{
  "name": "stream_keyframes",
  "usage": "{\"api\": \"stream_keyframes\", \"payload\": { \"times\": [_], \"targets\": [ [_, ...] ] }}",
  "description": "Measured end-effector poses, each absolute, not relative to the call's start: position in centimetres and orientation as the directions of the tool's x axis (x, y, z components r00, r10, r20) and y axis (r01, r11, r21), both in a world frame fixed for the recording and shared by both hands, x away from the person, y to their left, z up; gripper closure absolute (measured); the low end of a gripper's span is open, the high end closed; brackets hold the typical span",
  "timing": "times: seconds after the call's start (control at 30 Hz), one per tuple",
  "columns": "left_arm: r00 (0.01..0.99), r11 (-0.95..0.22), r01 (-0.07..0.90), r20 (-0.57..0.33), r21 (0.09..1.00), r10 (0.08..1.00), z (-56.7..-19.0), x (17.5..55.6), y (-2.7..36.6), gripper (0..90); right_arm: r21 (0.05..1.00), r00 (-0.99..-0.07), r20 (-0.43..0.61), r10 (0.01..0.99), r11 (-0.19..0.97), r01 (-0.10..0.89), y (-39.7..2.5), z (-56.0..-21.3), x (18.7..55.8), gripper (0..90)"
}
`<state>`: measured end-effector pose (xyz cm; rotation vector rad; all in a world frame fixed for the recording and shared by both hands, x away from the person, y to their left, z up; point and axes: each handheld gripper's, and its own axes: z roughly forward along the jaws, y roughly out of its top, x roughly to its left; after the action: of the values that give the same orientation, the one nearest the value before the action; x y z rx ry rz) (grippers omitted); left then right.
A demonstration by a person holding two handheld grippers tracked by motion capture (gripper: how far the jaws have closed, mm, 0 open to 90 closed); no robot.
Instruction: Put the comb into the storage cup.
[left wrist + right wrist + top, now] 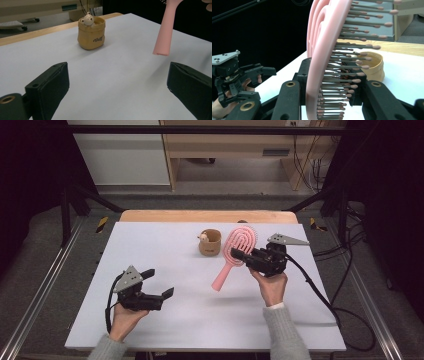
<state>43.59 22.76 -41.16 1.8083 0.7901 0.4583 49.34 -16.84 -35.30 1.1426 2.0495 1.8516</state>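
Note:
A pink hairbrush point(235, 252) hangs tilted above the white table, head up and back, handle end point(163, 32) pointing down toward the front left. My right gripper point(242, 256) is shut on the brush's head, its jaws pressing the back and the bristle side point(342, 82). A small tan pot point(210, 243) with a bear figure at its rim point(88, 19) stands just left of the brush head. My left gripper point(158, 283) is held low at the front left, open and with nothing in it point(117, 92), facing the pot.
The white table sheet point(165, 245) ends in a wooden strip point(205, 216) at the back. Black frame posts and metal rails flank the table. Cables point(345, 305) trail off its right side. Pale cabinets stand on the floor beyond.

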Motion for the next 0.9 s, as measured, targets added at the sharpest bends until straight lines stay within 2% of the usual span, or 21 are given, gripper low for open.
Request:
{"api": "stream_keyframes", "payload": {
  "times": [0.27,0.9],
  "targets": [
    [0.676,-0.209,0.295,-0.049,0.932,0.736,-42.5,43.1,24.8,3.9,0.907,-0.691,0.356,0.629,-0.053,0.418,-16.8,-35.0,49.6,63.4],
    [0.664,-0.22,0.323,-0.055,0.921,0.745,-44.7,43.0,27.4,3.9,0.923,-0.678,0.306,0.669,-0.035,0.382,-16.5,-33.9,50.8,63.4]
  ]
}}
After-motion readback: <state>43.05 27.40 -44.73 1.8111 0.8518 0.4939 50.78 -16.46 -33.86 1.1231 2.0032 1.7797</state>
